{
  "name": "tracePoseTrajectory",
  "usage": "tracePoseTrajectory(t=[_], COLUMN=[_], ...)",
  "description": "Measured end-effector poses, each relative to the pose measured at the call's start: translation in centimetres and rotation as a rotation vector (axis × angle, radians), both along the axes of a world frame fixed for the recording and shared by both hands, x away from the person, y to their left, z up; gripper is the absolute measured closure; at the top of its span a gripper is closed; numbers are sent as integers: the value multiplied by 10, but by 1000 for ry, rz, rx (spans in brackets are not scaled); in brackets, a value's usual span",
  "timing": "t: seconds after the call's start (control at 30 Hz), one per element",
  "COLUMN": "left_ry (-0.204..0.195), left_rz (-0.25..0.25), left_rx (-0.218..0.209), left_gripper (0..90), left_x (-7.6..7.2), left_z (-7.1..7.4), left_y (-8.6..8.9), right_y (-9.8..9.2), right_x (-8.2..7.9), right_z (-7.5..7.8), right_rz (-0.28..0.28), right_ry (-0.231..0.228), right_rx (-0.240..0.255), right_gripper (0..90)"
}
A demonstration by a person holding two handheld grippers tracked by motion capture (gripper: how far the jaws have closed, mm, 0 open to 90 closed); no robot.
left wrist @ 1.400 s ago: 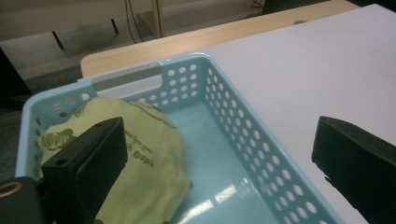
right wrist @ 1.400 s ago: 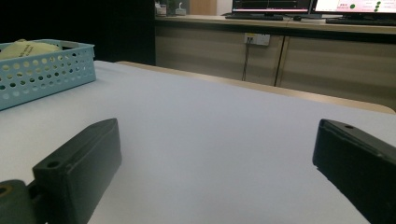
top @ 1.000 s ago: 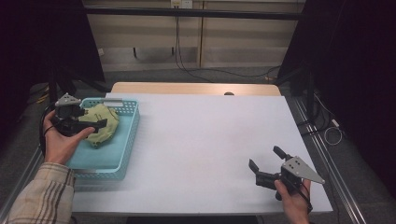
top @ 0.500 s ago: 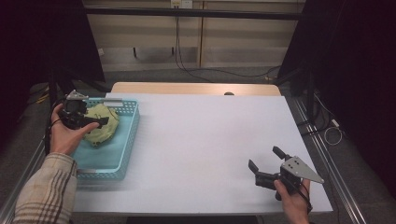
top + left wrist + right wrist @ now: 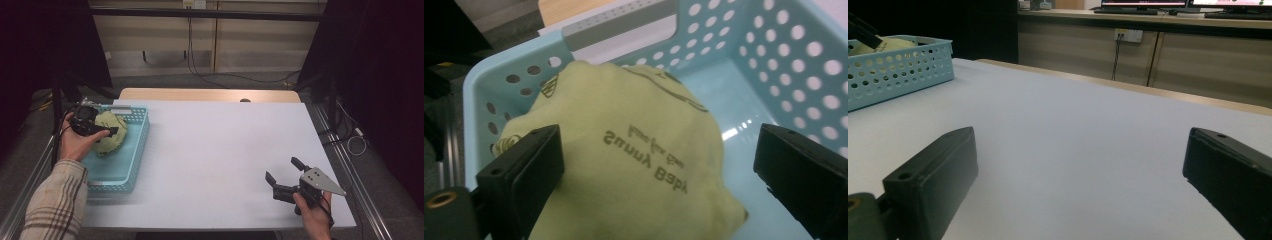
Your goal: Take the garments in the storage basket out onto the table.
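Hovering my left gripper (image 5: 659, 170), jaws wide, over soft crumpled yellow-green cloth (image 5: 634, 165) in perforated turquoise plastic basket (image 5: 784, 55); cloth between jaws. Right gripper (image 5: 284, 177) wide, over smooth white surface (image 5: 220, 150).

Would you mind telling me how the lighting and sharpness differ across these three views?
High view: dim, dark surroundings, white table evenly lit, slightly soft. Left gripper view: the yellow cloth is fairly sharp, with glare on the blue basket floor. Right gripper view: the near jaws are blurred, the background sharper.
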State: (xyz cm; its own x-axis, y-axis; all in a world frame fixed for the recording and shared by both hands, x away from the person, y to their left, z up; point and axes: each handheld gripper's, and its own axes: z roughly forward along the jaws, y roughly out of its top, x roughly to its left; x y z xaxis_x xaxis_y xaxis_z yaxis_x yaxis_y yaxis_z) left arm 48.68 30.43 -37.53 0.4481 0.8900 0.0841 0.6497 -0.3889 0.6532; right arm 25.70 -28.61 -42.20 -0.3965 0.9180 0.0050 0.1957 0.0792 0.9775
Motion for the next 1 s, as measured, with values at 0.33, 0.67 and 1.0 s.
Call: tracePoseTrajectory(t=[0.33, 0.67, 1.0], left_ry=[17, 85, 165], left_rz=[24, 22, 14], left_rx=[1, 66, 126], left_gripper=[40, 2, 3], left_x=[5, 10, 15], left_z=[-11, -27, -37], left_y=[6, -7, -8], right_y=[0, 0, 0], right_x=[0, 0, 0], right_z=[0, 0, -1], right_rz=[5, 3, 9], right_ry=[-2, 0, 3], right_rx=[1, 0, -4], right_gripper=[4, 4, 4])
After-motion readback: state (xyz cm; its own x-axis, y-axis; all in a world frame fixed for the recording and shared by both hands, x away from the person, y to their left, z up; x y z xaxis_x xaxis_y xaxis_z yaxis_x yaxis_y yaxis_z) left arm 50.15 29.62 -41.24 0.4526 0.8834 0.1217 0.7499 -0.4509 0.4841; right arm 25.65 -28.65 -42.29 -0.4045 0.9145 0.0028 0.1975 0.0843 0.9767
